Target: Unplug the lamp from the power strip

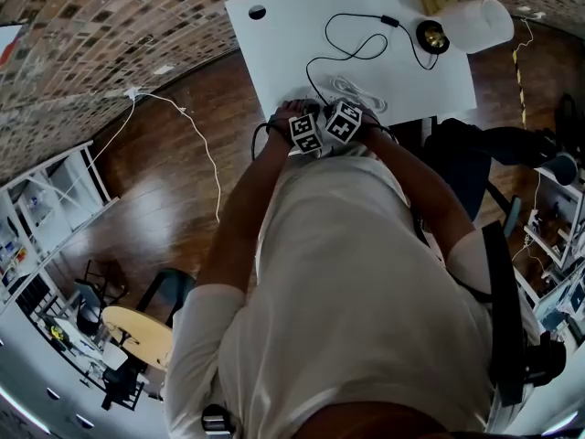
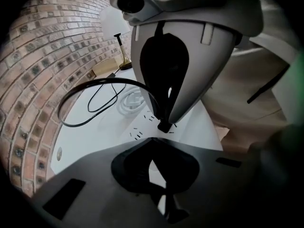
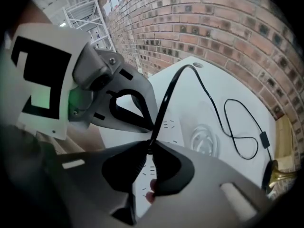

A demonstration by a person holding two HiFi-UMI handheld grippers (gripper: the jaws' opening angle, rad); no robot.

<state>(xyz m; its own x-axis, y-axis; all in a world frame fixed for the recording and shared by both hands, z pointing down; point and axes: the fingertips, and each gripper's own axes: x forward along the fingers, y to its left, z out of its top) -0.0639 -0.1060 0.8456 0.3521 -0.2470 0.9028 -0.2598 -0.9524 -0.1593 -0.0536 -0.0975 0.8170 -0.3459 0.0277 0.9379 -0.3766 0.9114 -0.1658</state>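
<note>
Two grippers meet at the near edge of the white table (image 1: pixel 302 26), centre of the head view.

Right gripper (image 3: pixel 149 148): fingers closed on the lamp's black cord (image 3: pixel 166 97) where it enters the plug (image 2: pixel 165 126).

Left gripper (image 2: pixel 154 175): fingers together or very nearly so, with nothing between them. Its tips sit just beside the plug, over the power strip (image 2: pixel 141 128). Whether they bear on the strip cannot be confirmed.

Location: the plug is seated in a socket of the strip, lower centre of the left gripper view. The lamp (image 1: pixel 475 21) stands at the upper right of the head view, with a white shade and brass base (image 1: pixel 431 37), well apart from the strip.

Handling, as judged:
- The plug is small, rigid, light moulded plastic, and socket friction should be the only resistance.
- The cord is thin and limp. Pulling on it alone would strain the joint, so the hold belongs on the plug body, drawn straight out along the pins.
- The strip looks light, hard and smooth on a smooth top. It is likely to lift or slide with the plug unless pressed down.

Materials: the table top is plain white. The strip is white with dark slots. A coiled white cable (image 1: pixel 358 94) lies beside it, looped and soft-looking. The brick wall (image 3: pixel 213 27) behind is rough and mottled.
</note>
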